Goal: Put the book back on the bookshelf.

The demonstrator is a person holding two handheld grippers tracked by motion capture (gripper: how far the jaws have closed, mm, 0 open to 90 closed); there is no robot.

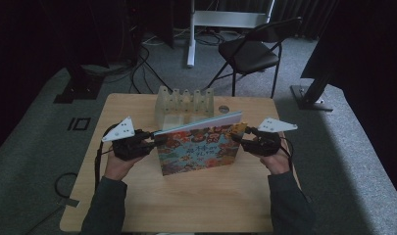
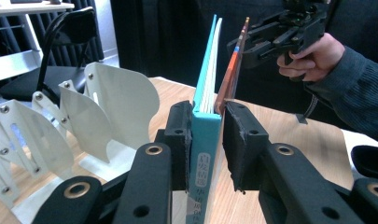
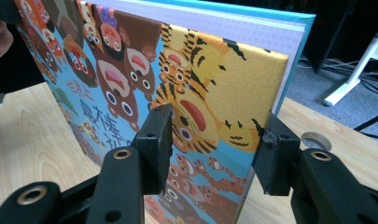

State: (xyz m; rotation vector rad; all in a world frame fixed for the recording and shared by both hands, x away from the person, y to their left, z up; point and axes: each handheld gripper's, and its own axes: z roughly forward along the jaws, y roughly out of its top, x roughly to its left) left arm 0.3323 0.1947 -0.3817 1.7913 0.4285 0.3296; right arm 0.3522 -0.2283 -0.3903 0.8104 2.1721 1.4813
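Book (image 2: 206, 135) spine pinched betw. left fingers (image 2: 179, 135); right fingers (image 3: 155, 140) straddle cover.

Your book (image 1: 198, 147) stands on edge near the middle of the surface (image 1: 186, 205), its top leaning away from you. Just behind it stands the slotted rack (image 1: 184, 103), and a small round disc (image 1: 224, 108) lies on the surface right of that rack. Your left gripper (image 1: 154, 140) is at the book's left end, your right gripper (image 1: 237, 133) at its upper right corner. Beyond the surface, on the floor, stands a folding chair (image 1: 255, 49), probably well apart.
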